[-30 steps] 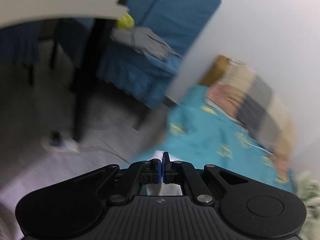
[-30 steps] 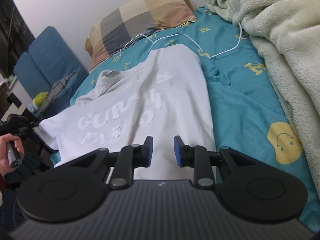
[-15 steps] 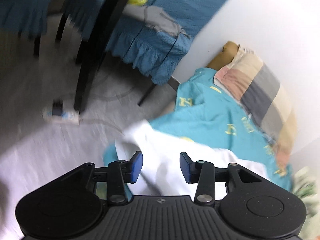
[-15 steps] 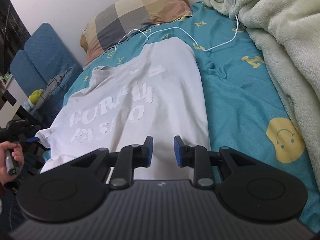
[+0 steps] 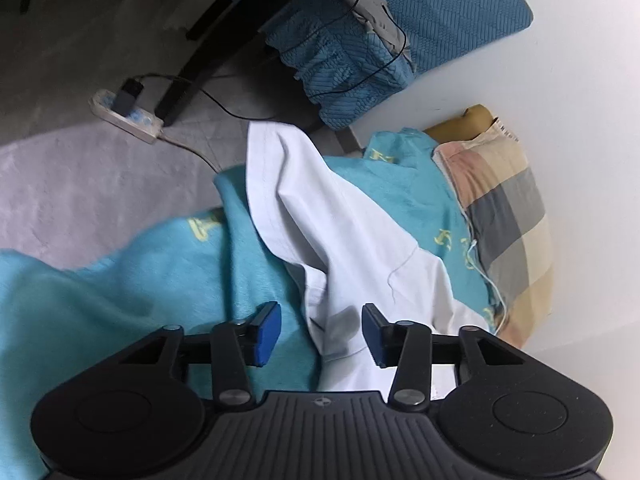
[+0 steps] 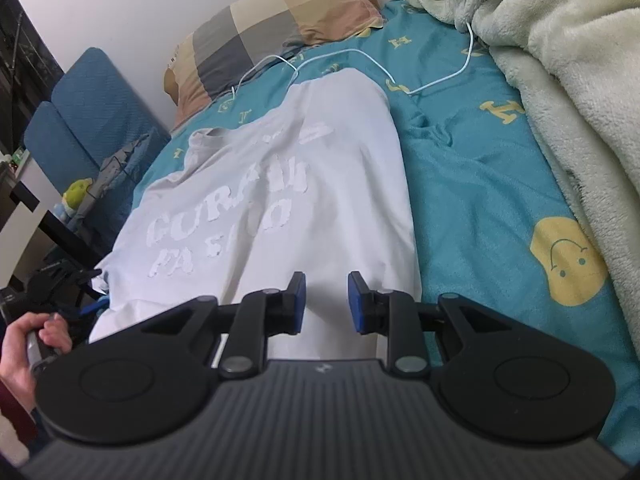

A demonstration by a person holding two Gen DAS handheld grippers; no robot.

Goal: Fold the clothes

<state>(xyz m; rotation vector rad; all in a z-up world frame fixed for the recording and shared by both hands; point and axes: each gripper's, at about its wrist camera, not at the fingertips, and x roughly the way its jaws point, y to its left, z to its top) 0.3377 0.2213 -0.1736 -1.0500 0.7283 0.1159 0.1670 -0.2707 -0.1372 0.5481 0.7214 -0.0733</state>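
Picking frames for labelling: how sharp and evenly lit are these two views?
Left wrist view: sharp now, with fisheye bending at the edges and shadow in the folds of the white T-shirt sleeve. Right wrist view: crisp and evenly lit, the T-shirt lettering readable, the room's dark left edge underexposed.

My left wrist view looks steeply down, close over the bed's edge toward floor and blue chair (image 5: 420, 28), while my right wrist view faces along the mattress toward the wall; both share the white T-shirt (image 6: 276, 184) and checked pillow (image 5: 508, 224).
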